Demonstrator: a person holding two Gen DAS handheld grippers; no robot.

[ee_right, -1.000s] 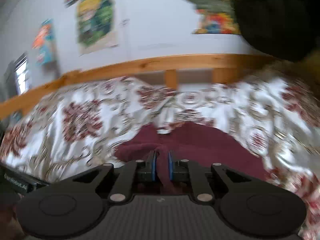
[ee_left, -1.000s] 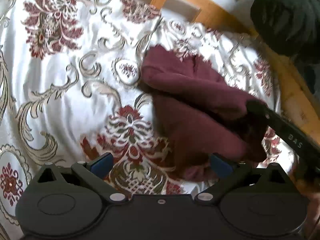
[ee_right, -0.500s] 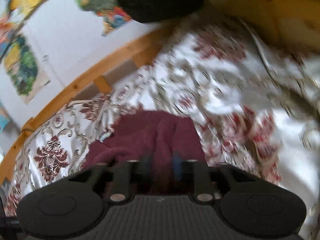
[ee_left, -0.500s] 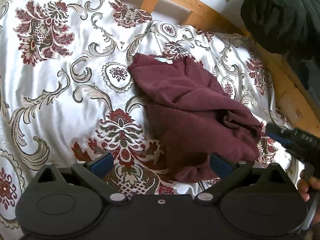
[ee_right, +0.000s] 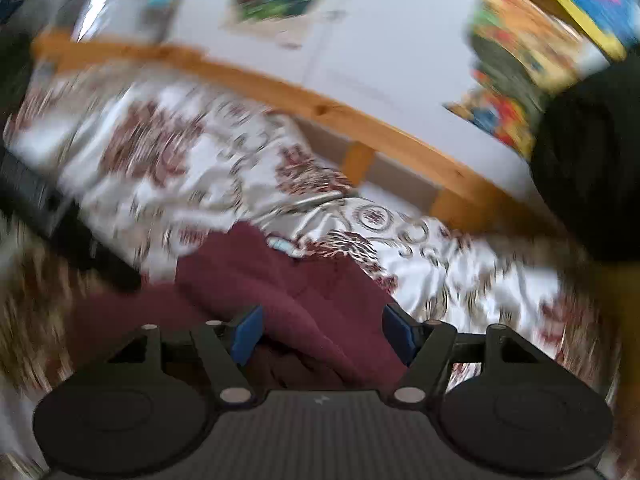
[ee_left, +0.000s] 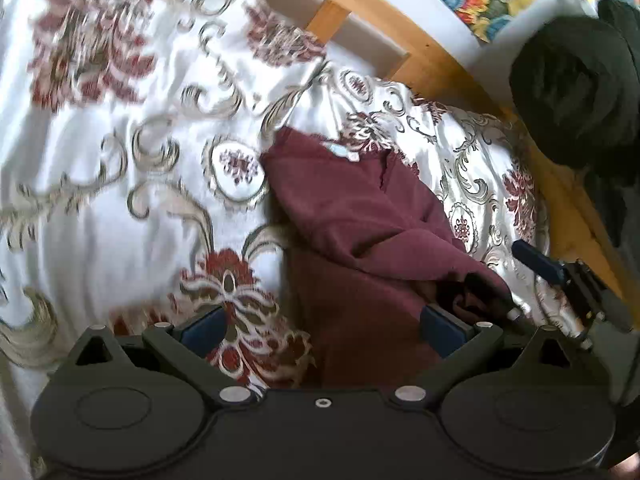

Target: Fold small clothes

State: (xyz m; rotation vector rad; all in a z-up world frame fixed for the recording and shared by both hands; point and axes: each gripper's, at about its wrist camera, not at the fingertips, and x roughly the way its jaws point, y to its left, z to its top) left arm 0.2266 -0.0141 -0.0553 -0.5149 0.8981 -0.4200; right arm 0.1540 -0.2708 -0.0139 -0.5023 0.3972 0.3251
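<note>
Fingers [ee_right: 394, 330] on the right gripper [ee_right: 320, 332] stand wide apart now, where a second ago they were pinched tight on a fold of the maroon garment [ee_left: 360, 236]; the cloth lies loose between them, touching neither blue pad as far as I can see. So the right side has let go, and I take that as one fold just laid down.

From largest to smallest: the bed [ee_left: 100, 208], under its white satin cover with red and gold flowers, carries everything. Its wooden rail [ee_left: 420, 52] runs along the far edge. The garment sits toward the far right corner of the bed, near that rail, doubled over on itself, with a thick rolled ridge running down to its right end. A dark cushion-like shape [ee_left: 576, 92] rests beyond the rail at the right. A small pale label [ee_left: 340, 151] shows at the garment's far edge.

The left gripper [ee_left: 324, 326] hangs over the near edge of the garment, its fingers [ee_left: 204, 326] spread wide and holding nothing, as they were before. The right gripper reaches in at the bunched right end.

The bundle looks lumpy, not flat, so my guess is it wants another fold or smoothing.
</note>
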